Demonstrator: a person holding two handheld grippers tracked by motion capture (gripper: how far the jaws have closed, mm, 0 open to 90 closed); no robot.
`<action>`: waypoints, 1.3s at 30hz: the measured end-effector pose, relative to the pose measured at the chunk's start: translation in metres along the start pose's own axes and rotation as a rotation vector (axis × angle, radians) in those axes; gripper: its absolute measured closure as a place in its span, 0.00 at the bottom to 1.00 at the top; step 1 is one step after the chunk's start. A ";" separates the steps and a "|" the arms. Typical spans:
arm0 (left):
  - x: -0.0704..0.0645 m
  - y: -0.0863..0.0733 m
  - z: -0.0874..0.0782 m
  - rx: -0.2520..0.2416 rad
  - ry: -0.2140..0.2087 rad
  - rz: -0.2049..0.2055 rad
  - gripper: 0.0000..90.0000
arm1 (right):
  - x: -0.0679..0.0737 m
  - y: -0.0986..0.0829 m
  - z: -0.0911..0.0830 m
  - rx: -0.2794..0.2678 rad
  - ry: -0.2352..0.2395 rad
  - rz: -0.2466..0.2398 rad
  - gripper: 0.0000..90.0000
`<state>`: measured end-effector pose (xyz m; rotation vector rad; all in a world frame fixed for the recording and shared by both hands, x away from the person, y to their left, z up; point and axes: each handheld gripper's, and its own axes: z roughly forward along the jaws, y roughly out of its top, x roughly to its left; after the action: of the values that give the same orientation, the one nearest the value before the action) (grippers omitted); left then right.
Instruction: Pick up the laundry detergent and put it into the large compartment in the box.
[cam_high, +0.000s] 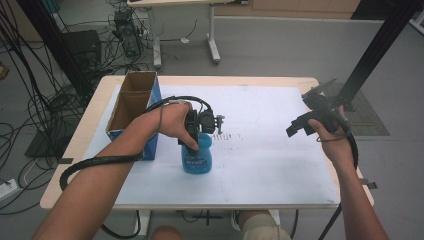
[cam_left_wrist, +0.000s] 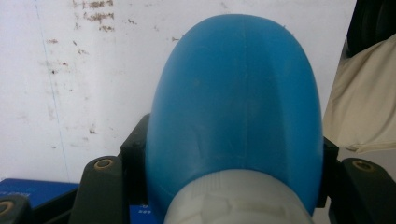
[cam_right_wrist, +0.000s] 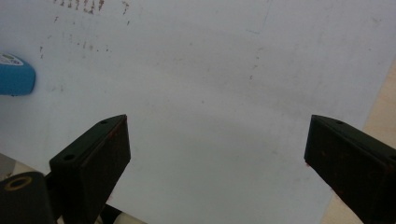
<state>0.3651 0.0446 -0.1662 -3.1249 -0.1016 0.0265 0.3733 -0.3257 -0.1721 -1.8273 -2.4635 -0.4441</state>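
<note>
— Where is the bottle?

— Centre of the high view, a little left and below the middle: the blue bottle stands upright on the white sheet; my left gripper comes down on its top, the person's left hand wrapped round the gripper; in the left gripper view the bottle's blue body swells up the middle of the frame, its white collar at the bottom edge, my two black jaws pressed against either flank; so I hold it.

— And your other one?

— My right gripper hangs at the right of the high view, above the sheet's right edge, well apart from the bottle; in the right gripper view its jaws stand wide, lower left and lower right, nothing between them but stained sheet; the bottle's base peeks in at the left edge.

— Anything beside the bottle?

— An open cardboard box with blue sides, just left of it, at the table's left side.
</note>
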 end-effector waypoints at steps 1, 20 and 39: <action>0.000 0.000 0.000 0.000 0.000 -0.001 0.42 | 0.000 0.000 0.000 0.002 -0.001 -0.002 0.07; 0.000 0.001 0.000 0.005 -0.002 -0.005 0.42 | 0.003 0.001 -0.001 0.003 -0.005 -0.005 0.07; 0.001 0.002 0.000 0.010 -0.003 -0.005 0.42 | 0.003 0.002 -0.001 0.007 -0.006 -0.006 0.07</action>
<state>0.3660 0.0423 -0.1663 -3.1142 -0.1089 0.0319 0.3737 -0.3223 -0.1703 -1.8225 -2.4715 -0.4301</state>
